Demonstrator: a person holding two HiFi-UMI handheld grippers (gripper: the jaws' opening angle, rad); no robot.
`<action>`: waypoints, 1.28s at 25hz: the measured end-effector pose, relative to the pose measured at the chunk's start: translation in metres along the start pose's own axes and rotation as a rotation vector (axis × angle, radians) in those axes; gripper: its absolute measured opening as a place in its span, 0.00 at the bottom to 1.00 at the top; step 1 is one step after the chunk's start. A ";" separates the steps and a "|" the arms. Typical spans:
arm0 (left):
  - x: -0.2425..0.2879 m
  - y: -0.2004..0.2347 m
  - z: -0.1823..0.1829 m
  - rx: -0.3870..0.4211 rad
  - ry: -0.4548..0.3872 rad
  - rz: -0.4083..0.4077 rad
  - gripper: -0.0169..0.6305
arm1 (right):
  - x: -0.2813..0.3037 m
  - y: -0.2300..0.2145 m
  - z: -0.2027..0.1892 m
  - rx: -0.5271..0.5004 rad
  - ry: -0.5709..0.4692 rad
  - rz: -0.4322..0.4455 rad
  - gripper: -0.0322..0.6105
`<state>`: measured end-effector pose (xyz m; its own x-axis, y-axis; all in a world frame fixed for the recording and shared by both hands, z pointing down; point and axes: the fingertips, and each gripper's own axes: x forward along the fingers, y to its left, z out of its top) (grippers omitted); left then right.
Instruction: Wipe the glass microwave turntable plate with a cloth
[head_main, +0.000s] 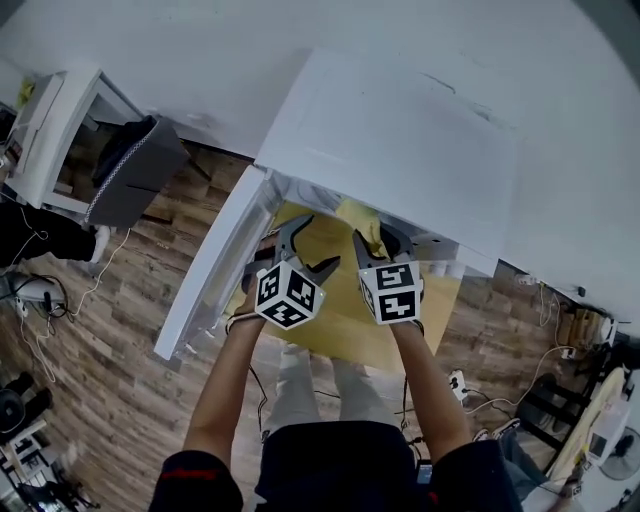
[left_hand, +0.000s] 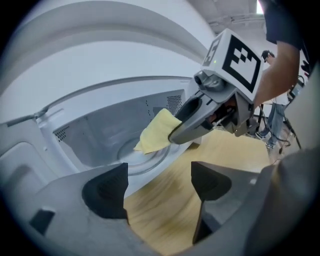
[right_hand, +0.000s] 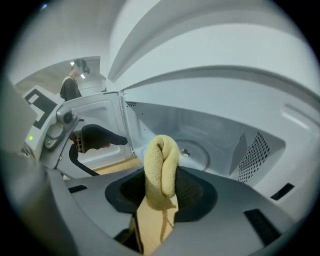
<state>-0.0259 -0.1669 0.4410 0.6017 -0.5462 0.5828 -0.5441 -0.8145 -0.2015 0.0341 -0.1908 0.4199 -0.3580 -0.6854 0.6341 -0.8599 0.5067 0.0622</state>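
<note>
Pinching the yellow cloth (right_hand: 161, 159) in the right gripper (right_hand: 161, 189) at the open microwave (head_main: 392, 140), with the left gripper (left_hand: 159, 186) spread, empty.

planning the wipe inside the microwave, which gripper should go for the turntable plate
Right, most likely. The right gripper is shut on the yellow cloth and faces the turntable plate inside the open microwave. The left gripper has its jaws apart with nothing between them.

On my feed I saw a grey chair (head_main: 135, 172) beside a white desk (head_main: 55, 115), plus cables (head_main: 100, 272) trailing over the wood-plank floor (head_main: 130, 385).
</note>
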 end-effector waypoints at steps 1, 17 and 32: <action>-0.005 -0.001 0.002 -0.019 -0.006 0.001 0.65 | -0.006 0.002 0.002 -0.001 -0.006 0.004 0.28; -0.115 -0.007 0.076 -0.150 -0.128 0.179 0.25 | -0.113 0.026 0.063 -0.014 -0.182 0.044 0.28; -0.226 -0.001 0.148 -0.259 -0.284 0.343 0.05 | -0.217 0.028 0.144 -0.093 -0.436 0.039 0.27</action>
<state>-0.0743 -0.0719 0.1929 0.4786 -0.8345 0.2731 -0.8436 -0.5233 -0.1208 0.0352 -0.1035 0.1734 -0.5265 -0.8111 0.2548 -0.8134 0.5677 0.1266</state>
